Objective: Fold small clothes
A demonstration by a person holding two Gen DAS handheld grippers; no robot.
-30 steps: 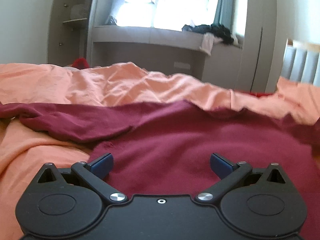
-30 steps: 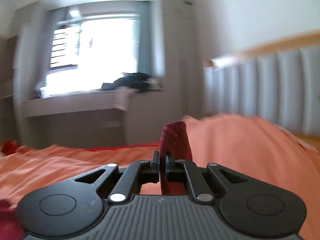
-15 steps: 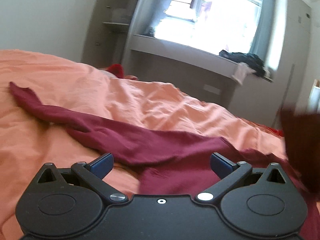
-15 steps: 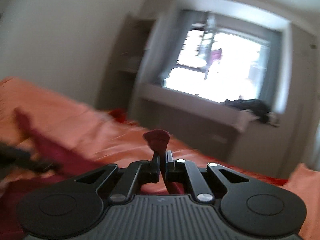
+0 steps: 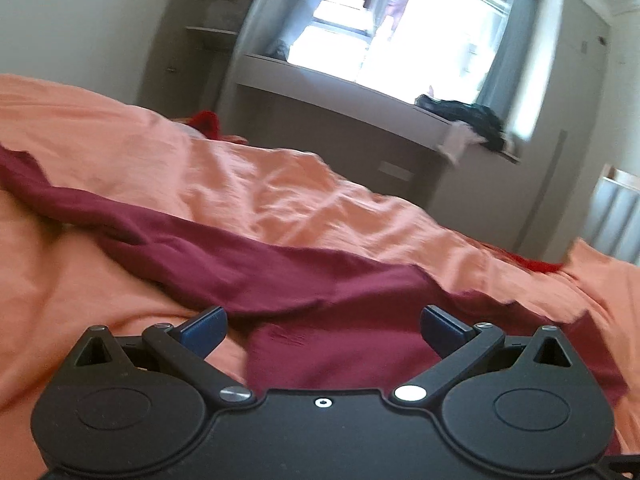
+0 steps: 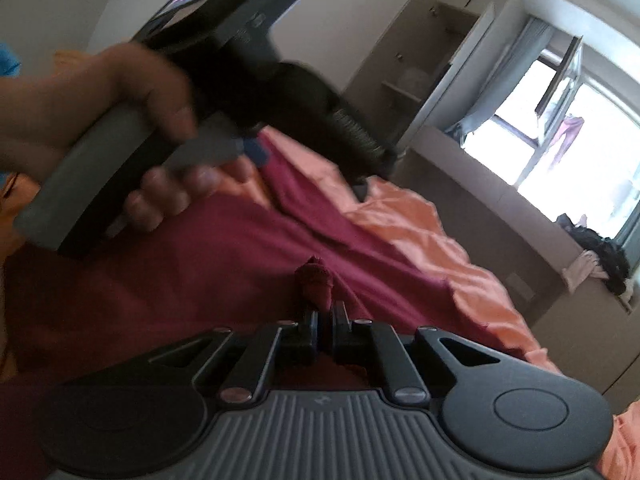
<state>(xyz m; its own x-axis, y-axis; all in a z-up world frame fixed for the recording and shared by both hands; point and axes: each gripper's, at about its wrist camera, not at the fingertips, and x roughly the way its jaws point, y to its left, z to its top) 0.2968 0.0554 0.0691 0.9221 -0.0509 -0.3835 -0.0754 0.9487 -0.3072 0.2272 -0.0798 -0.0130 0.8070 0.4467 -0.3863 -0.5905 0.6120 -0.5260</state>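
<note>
Swung round since a moment ago, the right gripper now carries its pinched fold over the dark red knit garment lying on the orange bedsheet; its jaws are pressed together on that cloth. The left gripper hovers with jaws spread, fabric between and beyond them. The garment's long axis runs from far left of those jaws to near right, sleeve pointing left. I'd guess the thin pinch could slip, or the free sleeve drag and bunch.
</note>
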